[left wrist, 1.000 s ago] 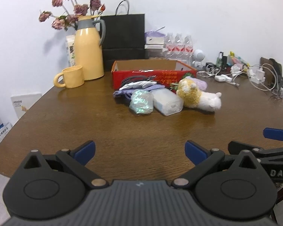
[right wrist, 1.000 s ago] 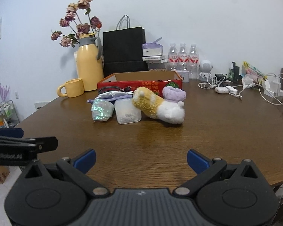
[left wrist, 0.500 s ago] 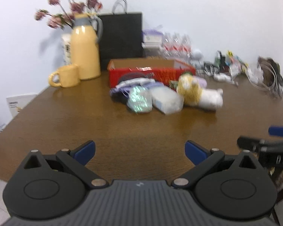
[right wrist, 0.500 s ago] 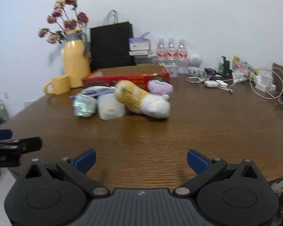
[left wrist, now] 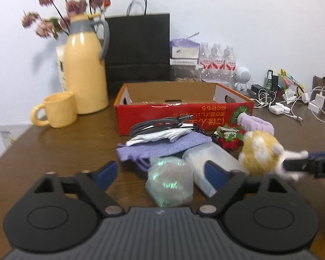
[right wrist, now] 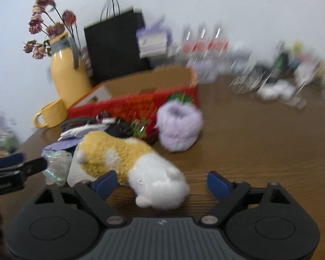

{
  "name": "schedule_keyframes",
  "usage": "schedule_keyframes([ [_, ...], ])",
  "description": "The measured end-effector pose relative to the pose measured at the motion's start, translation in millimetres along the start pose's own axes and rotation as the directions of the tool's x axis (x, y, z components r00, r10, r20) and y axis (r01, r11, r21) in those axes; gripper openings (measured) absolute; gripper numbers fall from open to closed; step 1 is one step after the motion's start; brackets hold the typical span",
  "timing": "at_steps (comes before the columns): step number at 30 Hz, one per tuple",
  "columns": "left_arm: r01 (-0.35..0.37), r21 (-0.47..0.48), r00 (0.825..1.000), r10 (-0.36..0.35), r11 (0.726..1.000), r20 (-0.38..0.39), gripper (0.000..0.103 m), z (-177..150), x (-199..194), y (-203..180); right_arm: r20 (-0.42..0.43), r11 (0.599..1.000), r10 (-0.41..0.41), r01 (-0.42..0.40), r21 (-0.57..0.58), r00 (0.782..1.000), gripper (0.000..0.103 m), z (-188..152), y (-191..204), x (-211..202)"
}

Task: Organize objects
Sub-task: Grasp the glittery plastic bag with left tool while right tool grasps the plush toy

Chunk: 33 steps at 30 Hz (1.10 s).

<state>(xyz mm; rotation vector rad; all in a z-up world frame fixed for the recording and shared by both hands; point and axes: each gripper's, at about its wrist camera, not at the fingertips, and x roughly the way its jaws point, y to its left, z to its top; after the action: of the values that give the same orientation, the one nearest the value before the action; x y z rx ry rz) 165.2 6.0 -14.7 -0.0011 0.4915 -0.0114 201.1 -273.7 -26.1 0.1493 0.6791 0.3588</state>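
Note:
A pile lies in front of the open red cardboard box [left wrist: 184, 117]. In it are an iridescent wrapped packet [left wrist: 170, 182], a clear plastic tub [left wrist: 214, 158], a purple pouch [left wrist: 162, 147], cables [left wrist: 158, 123] and a white glove [left wrist: 160, 136]. My left gripper [left wrist: 161, 173] is closing around the packet, its pads clear of it. The yellow-and-white plush toy [right wrist: 123, 151] lies with its white end between the fingers of my right gripper [right wrist: 160, 182], which is also closing without pressing. A fluffy purple item [right wrist: 179, 127] stands just behind the toy.
A yellow jug with dried flowers [left wrist: 84, 71] and a yellow mug [left wrist: 58, 112] stand at the back left. Behind the box are a black paper bag [left wrist: 138, 49] and water bottles [left wrist: 217, 58]. Chargers and white cables [left wrist: 292, 104] clutter the back right.
Both grippers have moved forward across the table up to the pile, and their jaws have narrowed a little. The packet and the plush toy now lie between the fingers.

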Motion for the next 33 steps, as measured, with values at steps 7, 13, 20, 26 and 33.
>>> schedule_keyframes([
  [7,0.028,-0.038,0.997,-0.030,0.999,-0.066,0.039,-6.7,24.8,8.5,0.023,0.991,0.047,-0.049,0.122,0.999,0.059,-4.8,-20.3,20.0],
  [13,0.037,-0.021,0.995,-0.039,0.999,-0.091,0.034,-15.9,-6.3,3.2,0.261,0.927,-0.278,0.329,-0.180,0.925,0.058,-38.6,42.6,-33.0],
  [20,0.115,-0.080,0.985,-0.124,0.990,-0.119,0.085,-47.4,-66.9,-0.7,0.244,0.967,-0.154,0.197,-0.164,0.958,0.090,-93.4,71.2,-88.8],
  [26,0.032,0.033,0.994,-0.028,0.999,-0.108,0.093,-57.8,-63.8,-16.2,0.202,0.980,-0.152,0.174,-0.094,0.968,0.088,-96.8,56.6,-78.2],
  [33,-0.007,0.051,0.994,0.013,0.999,-0.107,0.067,-57.4,-54.5,-4.7,0.115,0.940,-0.191,0.216,-0.263,0.975,0.088,-86.7,42.4,-56.5],
])
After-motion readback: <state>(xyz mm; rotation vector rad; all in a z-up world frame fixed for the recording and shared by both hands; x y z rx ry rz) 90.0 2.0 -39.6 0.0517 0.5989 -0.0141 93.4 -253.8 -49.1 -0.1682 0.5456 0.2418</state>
